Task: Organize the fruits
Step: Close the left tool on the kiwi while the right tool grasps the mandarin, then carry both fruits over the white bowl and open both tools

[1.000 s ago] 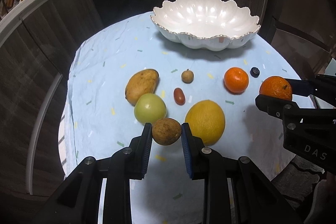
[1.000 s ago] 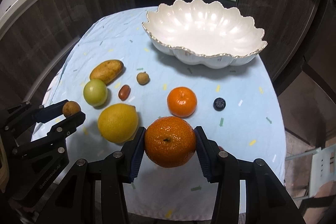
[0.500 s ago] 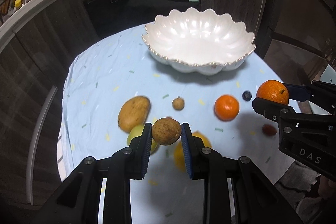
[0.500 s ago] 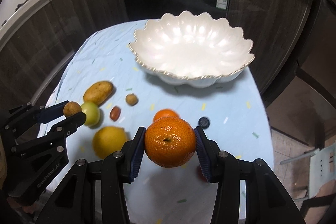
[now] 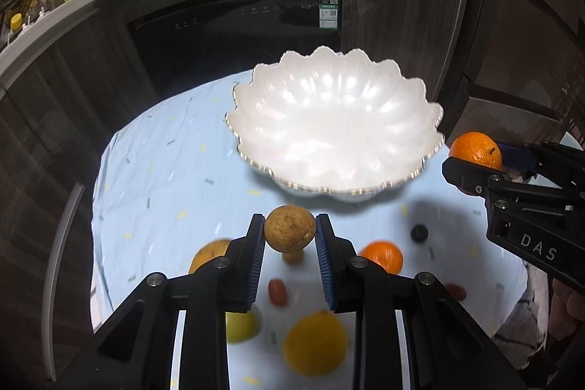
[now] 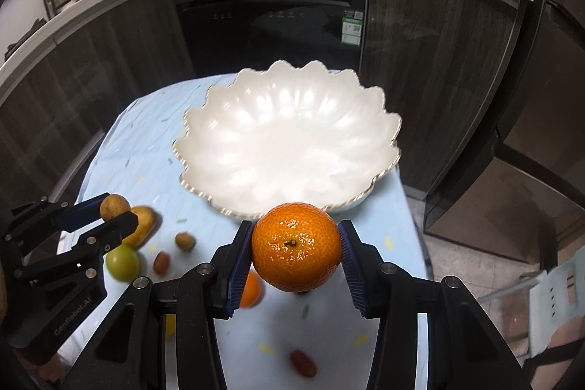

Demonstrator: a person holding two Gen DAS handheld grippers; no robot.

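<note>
My left gripper is shut on a small brown round fruit and holds it in the air just short of the white scalloped bowl. My right gripper is shut on an orange, also raised in front of the bowl's near rim. The bowl is empty. The right gripper with its orange shows at the right of the left wrist view; the left gripper with its fruit shows at the left of the right wrist view.
On the light blue tablecloth below lie a second orange, a blueberry, a mango, a green apple, a yellow citrus, small red fruits and a small brown fruit. Dark cabinets and an oven stand behind.
Both grippers have risen and moved forward toward the bowl with their fruits held. The bowl looms larger and the fruits on the cloth have dropped lower in view.
</note>
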